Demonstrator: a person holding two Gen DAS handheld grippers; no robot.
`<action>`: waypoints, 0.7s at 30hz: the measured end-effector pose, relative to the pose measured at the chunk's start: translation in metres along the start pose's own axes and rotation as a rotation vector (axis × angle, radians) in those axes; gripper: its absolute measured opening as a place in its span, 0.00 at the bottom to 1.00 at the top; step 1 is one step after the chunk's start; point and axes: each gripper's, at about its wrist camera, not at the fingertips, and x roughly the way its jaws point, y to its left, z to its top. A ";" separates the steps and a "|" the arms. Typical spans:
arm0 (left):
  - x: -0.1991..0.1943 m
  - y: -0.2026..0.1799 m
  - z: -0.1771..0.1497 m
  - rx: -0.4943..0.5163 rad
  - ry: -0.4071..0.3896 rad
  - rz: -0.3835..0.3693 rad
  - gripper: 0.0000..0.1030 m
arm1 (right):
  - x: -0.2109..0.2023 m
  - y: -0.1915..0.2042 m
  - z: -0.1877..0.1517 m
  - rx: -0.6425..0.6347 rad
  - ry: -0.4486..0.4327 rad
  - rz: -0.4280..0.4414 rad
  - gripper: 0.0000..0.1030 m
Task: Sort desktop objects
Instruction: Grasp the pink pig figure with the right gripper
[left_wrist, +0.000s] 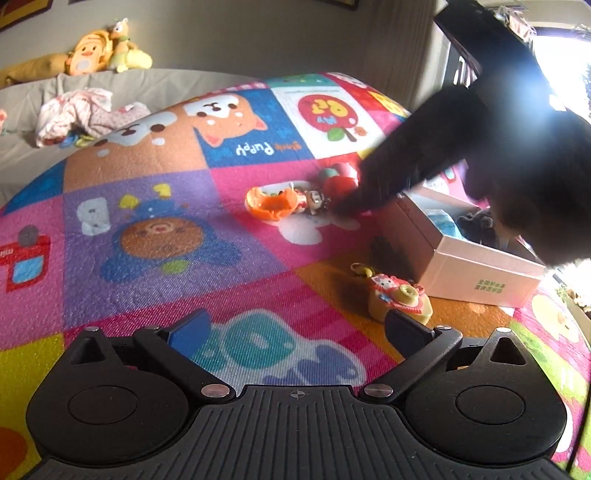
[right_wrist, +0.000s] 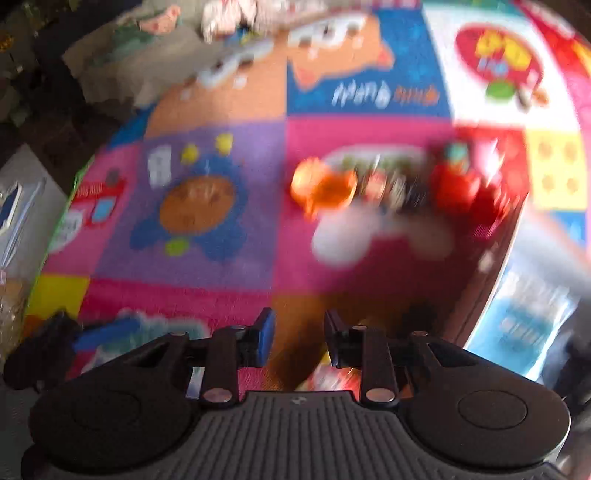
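While left claw (left_wrist: 295, 328) is waiting spread above mat, right claw (right_wrist: 299, 332) (jaws nearly together, pinching nothing) is nearing toy cluster (left_wrist: 295, 199) beside box (left_wrist: 476, 266), probably for sorting.

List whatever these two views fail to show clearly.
- Red-and-yellow toy: right wrist view, mostly hidden under the right gripper body.
- Box contents: left wrist view, the dark, blurred right gripper covers them.
- Figurine details: right wrist view, motion blur.
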 end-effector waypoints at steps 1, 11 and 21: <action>0.001 0.001 0.000 -0.006 0.004 0.000 1.00 | -0.002 -0.016 0.016 0.035 -0.051 -0.062 0.41; 0.008 0.011 0.002 -0.078 0.048 0.024 1.00 | 0.086 -0.133 0.097 0.418 -0.015 -0.249 0.84; 0.010 0.011 0.002 -0.080 0.059 0.030 1.00 | 0.090 -0.085 0.094 0.163 -0.028 -0.255 0.57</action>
